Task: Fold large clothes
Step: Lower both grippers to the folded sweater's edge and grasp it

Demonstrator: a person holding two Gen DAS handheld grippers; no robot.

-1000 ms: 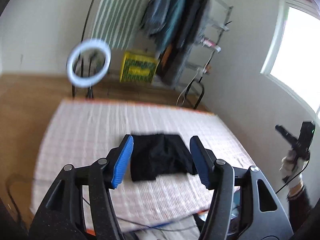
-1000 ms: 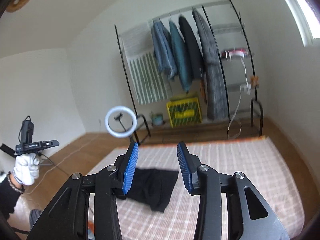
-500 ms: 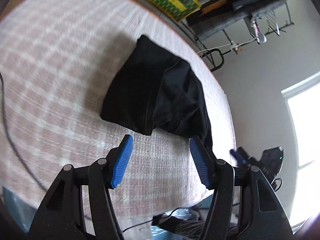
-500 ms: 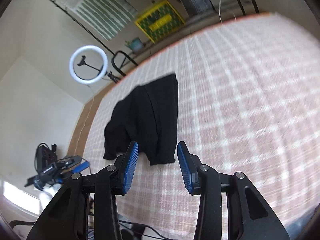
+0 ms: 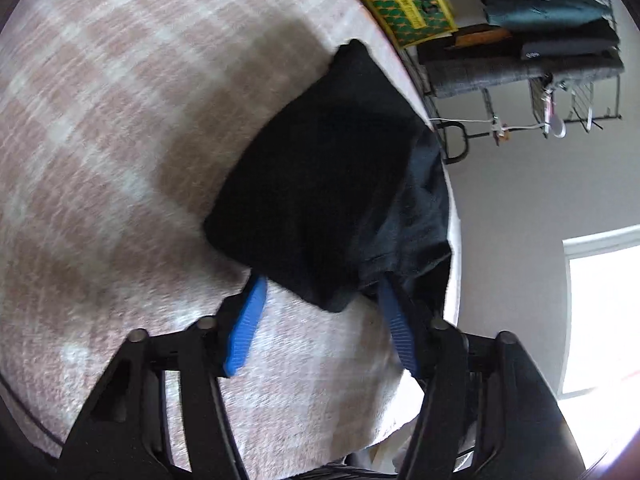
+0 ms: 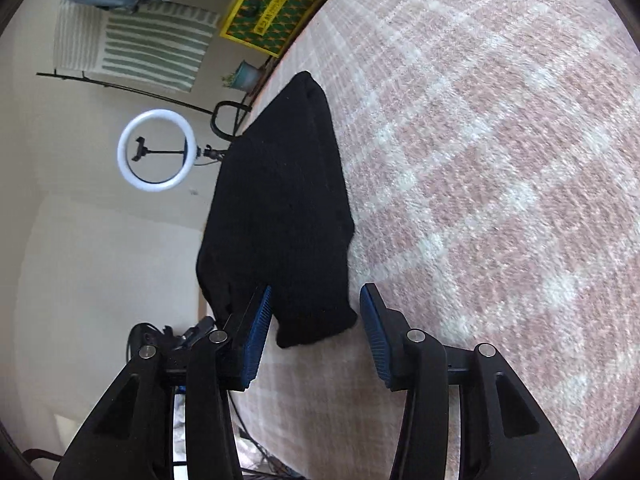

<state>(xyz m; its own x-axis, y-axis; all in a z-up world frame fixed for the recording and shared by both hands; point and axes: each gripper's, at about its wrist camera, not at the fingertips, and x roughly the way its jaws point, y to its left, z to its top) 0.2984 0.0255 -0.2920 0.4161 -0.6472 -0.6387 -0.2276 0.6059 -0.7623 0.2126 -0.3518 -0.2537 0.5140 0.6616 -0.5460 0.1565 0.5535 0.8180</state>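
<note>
A black garment (image 5: pixel 328 184) lies partly folded on a bed with a pink and white checked cover (image 5: pixel 100 140). It also shows in the right wrist view (image 6: pixel 280 220). My left gripper (image 5: pixel 320 292) is open, its blue pads on either side of the garment's near corner, tips partly hidden by the cloth. My right gripper (image 6: pixel 314 296) is open with its pads straddling another near corner of the garment, just above the cover (image 6: pixel 480 160).
A clothes rack with hanging garments (image 5: pixel 540 20) and a yellow crate (image 5: pixel 404 0) stand beyond the bed. A ring light on a stand (image 6: pixel 156 150) is beside the bed. A bright window (image 5: pixel 604 312) is at the right.
Both grippers have dropped down and moved in close to the black garment; each now straddles one of its near corners. Both stay open.
</note>
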